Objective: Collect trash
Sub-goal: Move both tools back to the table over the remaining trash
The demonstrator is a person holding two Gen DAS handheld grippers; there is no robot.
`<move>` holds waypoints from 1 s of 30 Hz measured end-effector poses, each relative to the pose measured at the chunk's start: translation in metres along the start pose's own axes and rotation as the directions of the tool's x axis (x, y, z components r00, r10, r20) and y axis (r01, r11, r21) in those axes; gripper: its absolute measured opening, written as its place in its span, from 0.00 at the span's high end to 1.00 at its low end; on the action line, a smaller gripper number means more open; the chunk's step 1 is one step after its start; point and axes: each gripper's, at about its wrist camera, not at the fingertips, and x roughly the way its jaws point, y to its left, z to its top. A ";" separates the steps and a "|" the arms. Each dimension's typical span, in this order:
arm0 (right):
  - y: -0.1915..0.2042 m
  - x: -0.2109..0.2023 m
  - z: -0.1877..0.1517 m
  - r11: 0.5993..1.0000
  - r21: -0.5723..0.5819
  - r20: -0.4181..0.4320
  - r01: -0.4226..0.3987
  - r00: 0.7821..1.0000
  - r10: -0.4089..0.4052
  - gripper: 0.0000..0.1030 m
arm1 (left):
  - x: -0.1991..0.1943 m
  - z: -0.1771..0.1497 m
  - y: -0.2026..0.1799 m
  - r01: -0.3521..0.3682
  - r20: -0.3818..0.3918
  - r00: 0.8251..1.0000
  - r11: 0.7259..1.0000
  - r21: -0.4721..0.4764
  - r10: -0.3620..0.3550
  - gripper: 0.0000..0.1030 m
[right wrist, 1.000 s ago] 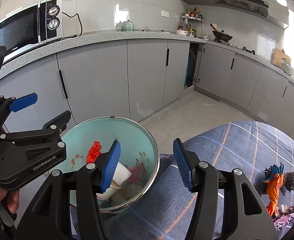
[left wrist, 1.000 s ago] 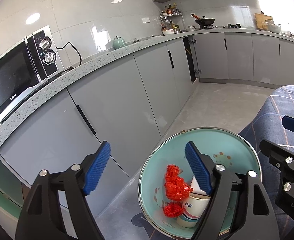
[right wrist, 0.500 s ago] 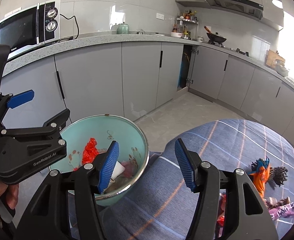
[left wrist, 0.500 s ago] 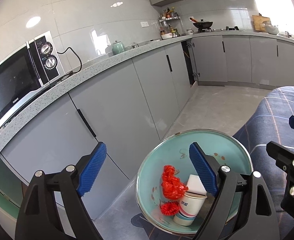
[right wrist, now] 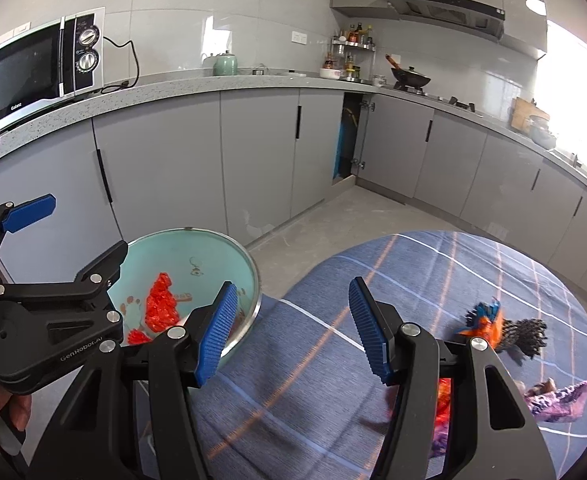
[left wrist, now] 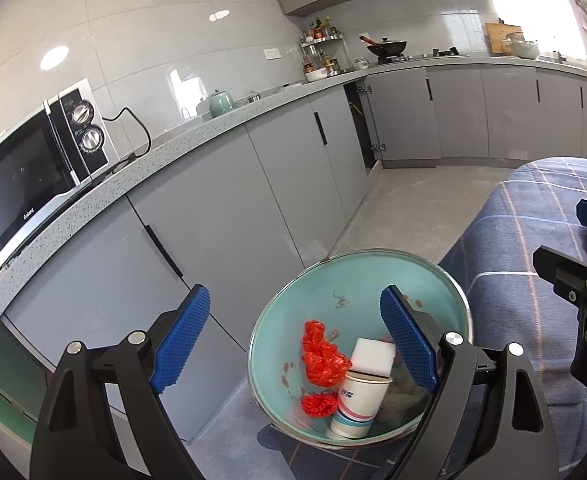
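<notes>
Two black grippers with blue ribbed pads hang over a table covered in blue checked cloth (right wrist: 333, 360), beside a round teal bin with a metal rim (left wrist: 463, 316) that stands on the grey floor between the table and the grey cabinets (right wrist: 261, 152). The left gripper (left wrist: 293, 340) has just been widening its jaws; they stand far apart with nothing between them, the right pad over the bin's mouth. The right gripper (right wrist: 293, 332) is parted too, empty, above bare cloth.

Inside the bin a white paper cup with coloured stripes (left wrist: 359, 404) stands roughly upright, mouth up, a white foam block (left wrist: 373, 356) poking from it; crumpled red plastic wrappers (left wrist: 321, 356) lie beside it.

Only the right wrist view shows the trash left on the table: an orange-and-blue wrapper with a dark frayed bundle (right wrist: 501, 330) at the right, and a purple patterned wrapper (right wrist: 561, 398) nearer, its long side running across the cloth. The cup is hidden there. A microwave (left wrist: 33, 176) sits on the speckled counter.
</notes>
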 end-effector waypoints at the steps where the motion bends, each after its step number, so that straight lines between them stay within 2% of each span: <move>1: -0.003 -0.002 -0.001 1.000 0.005 0.000 0.004 1.000 -0.004 0.44 | -0.002 0.000 -0.002 0.004 0.002 1.000 1.000 0.001 -0.004 0.16; 14: -0.047 -0.033 -0.023 0.994 0.056 0.005 0.096 0.995 -0.096 0.42 | -0.028 0.007 -0.048 0.058 0.044 0.997 0.997 0.057 -0.061 0.13; 30: -0.106 -0.061 -0.056 0.967 0.142 -0.021 0.211 0.977 -0.210 0.41 | -0.046 0.015 -0.117 0.139 0.075 0.986 0.979 0.152 -0.152 0.12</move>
